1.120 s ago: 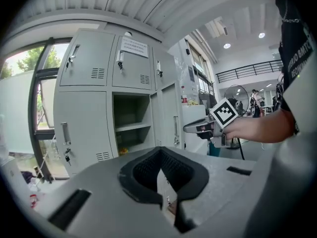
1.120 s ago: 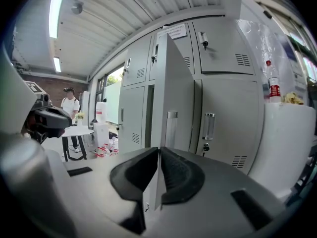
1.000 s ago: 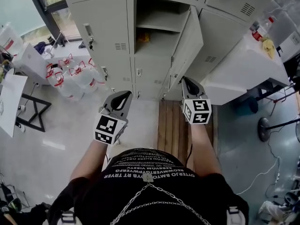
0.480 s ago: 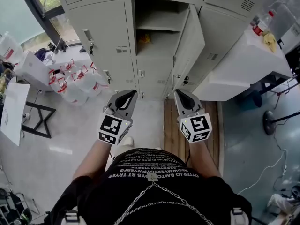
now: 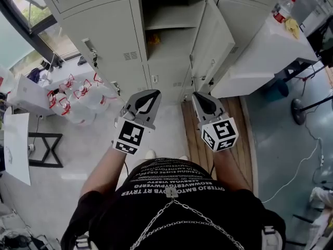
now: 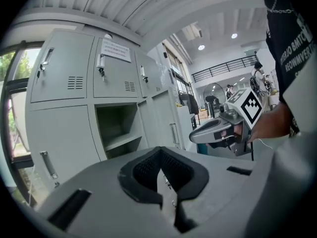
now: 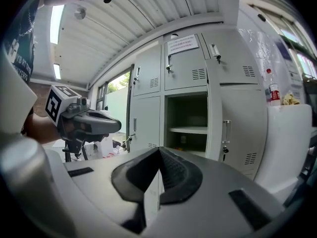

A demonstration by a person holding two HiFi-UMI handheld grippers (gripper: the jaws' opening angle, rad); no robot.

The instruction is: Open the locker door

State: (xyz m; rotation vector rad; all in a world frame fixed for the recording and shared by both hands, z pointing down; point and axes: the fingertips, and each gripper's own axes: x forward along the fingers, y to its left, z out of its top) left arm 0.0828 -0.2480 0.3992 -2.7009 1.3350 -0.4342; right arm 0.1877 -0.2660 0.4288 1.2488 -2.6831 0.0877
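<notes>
The grey locker bank fills the top of the head view. One middle locker [image 5: 167, 33] stands open, showing a shelf and a small yellow item inside. Its door [image 5: 216, 38] is swung out to the right, with its handle [image 7: 226, 133] in the right gripper view. My left gripper [image 5: 152, 95] is shut and empty, held low in front of the lockers. My right gripper [image 5: 196, 97] is also shut on nothing, short of the door's lower edge. Each gripper view shows closed jaws pointing at the open compartment [image 6: 117, 128].
Several water jugs [image 5: 78, 92] stand on the floor at the left, by a white board on a black stand [image 5: 46, 150]. A white counter [image 5: 260, 48] with a bottle [image 5: 282, 8] sits right of the door. Wooden slats [image 5: 200, 145] lie underfoot.
The right gripper has come back and left, away from the door's edge. The left gripper has shifted right. The lockers have slid up in the head view.
</notes>
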